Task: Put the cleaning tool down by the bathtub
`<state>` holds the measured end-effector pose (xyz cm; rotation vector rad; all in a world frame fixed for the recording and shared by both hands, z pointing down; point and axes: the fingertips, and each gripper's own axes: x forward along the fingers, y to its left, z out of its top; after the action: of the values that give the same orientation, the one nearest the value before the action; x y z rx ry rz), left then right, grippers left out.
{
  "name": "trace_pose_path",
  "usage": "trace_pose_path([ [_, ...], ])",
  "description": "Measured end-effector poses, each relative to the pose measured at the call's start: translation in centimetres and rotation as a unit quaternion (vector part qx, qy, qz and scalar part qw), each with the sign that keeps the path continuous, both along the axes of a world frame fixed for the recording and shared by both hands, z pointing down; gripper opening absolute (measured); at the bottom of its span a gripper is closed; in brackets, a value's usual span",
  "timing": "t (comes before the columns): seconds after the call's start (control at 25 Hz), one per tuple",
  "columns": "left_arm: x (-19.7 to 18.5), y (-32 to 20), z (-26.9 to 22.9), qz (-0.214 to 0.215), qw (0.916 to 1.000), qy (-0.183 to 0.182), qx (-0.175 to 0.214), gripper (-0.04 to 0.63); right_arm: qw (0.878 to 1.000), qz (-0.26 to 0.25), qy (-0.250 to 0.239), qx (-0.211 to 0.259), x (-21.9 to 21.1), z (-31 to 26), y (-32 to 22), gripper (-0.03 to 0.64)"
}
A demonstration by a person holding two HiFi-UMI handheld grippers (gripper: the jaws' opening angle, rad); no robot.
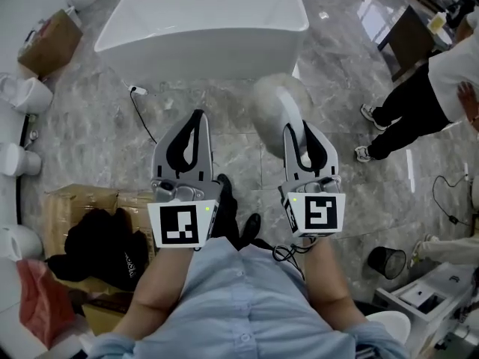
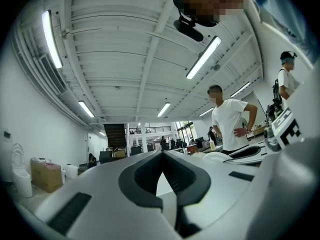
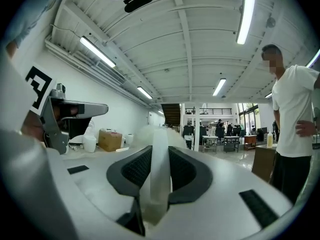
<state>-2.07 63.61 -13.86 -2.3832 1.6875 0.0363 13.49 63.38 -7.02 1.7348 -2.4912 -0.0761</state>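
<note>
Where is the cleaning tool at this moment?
In the head view the cleaning tool is right of centre, its handle clamped in the right gripper, with its fluffy head just short of the white bathtub and its near right corner.

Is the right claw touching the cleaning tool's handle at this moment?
Touching. The right gripper view shows the white handle pinched between the right claw's dark pads, which press on both its sides.

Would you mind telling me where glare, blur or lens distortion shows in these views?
Head view: bright glare on the glossy floor; the fluffy head of the cleaning tool looks smeared. Left gripper view: the fisheye bends the ceiling lights and the corners go black. Right gripper view: the handle between the jaws is soft, too near the lens.
</note>
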Motion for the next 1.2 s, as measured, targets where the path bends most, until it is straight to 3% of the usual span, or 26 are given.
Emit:
trace_pose_path([
  [0.16, -0.9, -3.6, 1.0, -0.006, 0.9996, 0.023, -0.015, 0.015, 1.0, 0.009, 0.009, -0.012, 0.2, 1.1, -3.6, 0.104],
  [0.44, -2.9, -13.3, 3.1, -0.008, 0.9989, 0.03, -0.036, 0.015, 0.999, 0.02, 0.02, -0.032, -0.3, 3.0, -12.8, 0.104],
  [0.56, -4.3, -18.1, 3.8, -0.008, 0.9991, 0.016, -0.039, 0.015, 0.999, 0.025, 0.02, -0.036, -1.0, 3.2, -17.3, 0.104],
  [0.88, -6.5, -28.3, 1.2, 0.007, 0.999, 0.041, -0.014, 0.015, 0.999, 0.039, 0.024, -0.014, -3.6, 0.4, -27.3, 0.104],
  [1.2, -8.8, -34.4, 0.2, 0.01, 0.9995, 0.026, 0.016, 0.015, 0.998, 0.04, 0.036, 0.013, -5.7, -1.7, -33.2, 0.104],
])
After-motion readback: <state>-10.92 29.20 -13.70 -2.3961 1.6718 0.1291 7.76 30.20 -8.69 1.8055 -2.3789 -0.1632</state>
